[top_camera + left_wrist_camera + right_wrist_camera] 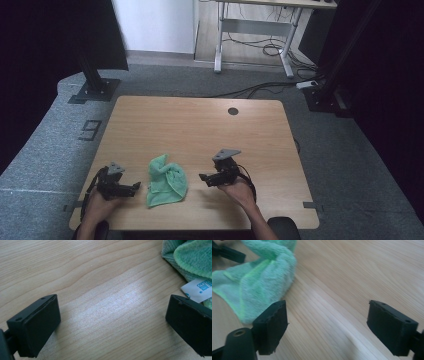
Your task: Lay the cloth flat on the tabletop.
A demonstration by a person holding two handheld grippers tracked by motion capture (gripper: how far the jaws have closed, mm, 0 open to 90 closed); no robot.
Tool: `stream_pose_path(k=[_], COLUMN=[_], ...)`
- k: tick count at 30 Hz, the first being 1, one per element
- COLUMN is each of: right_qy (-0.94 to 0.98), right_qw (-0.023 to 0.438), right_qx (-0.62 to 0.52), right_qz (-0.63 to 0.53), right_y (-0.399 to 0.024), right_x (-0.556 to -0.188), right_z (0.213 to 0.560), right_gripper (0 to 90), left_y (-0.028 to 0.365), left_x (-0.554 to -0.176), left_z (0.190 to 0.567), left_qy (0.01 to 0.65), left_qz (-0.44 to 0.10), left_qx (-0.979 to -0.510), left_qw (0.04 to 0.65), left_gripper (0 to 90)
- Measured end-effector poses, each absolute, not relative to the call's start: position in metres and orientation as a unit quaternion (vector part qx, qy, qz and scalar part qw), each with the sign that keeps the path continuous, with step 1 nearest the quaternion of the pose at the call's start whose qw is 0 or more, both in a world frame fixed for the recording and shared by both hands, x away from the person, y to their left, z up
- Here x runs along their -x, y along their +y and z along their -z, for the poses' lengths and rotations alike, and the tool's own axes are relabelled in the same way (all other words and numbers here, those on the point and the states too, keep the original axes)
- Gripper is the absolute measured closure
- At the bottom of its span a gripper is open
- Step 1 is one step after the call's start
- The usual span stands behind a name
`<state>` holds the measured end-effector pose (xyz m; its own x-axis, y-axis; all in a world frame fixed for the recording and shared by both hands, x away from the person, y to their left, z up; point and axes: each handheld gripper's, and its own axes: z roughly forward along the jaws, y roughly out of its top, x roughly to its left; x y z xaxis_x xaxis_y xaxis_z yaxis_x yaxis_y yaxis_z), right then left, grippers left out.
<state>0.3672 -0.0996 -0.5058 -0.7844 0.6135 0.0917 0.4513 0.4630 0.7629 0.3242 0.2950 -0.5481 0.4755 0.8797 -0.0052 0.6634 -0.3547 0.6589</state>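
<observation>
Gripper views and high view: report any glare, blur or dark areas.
Left gripper view: a pale sheen on the table, the green cloth sharp. Right gripper view: cloth and wood soft, slightly smeared. High view: the table evenly lit, the sides of the room dark.

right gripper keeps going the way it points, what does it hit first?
Probably the green cloth: the right gripper, jaws open and empty, points left at its crumpled edge across bare table. Height is hard to judge.
</observation>
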Motion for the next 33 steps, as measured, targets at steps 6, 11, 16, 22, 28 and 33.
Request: stream_pose_path(k=[6,11,16,22,28,33], right_qy=[0.857,0.863,0.871,0.878,0.888,0.896], right_qw=[0.082,0.067,0.061,0.056,0.039,0.021], right_qx=[-0.296,-0.279,-0.262,-0.249,-0.245,-0.241], right_qz=[-0.413,-0.415,-0.412,-0.404,-0.386,-0.373], right_y=[-0.078,-0.062,-0.047,-0.031,-0.017,-0.014], right_x=[-0.369,-0.37,-0.372,-0.375,-0.38,-0.382], right_z=[0.505,0.504,0.502,0.503,0.511,0.517], right_gripper=[24.2,29.4,30.4,32.2,48.9,74.1], left_y=[0.295,0.295,0.295,0.295,0.295,0.295], left_x=[-0.324,-0.324,-0.324,-0.324,-0.324,-0.324], left_z=[0.548,0.548,0.548,0.548,0.548,0.548], left_qy=[0.48,0.48,0.48,0.48,0.481,0.48], left_qz=[-0.178,-0.178,-0.178,-0.178,-0.178,-0.178], left_qx=[-0.804,-0.804,-0.804,-0.804,-0.803,-0.803], left_qw=[0.304,0.303,0.303,0.303,0.304,0.304], left_gripper=[0.0,0.0,0.0,0.0,0.0,0.0])
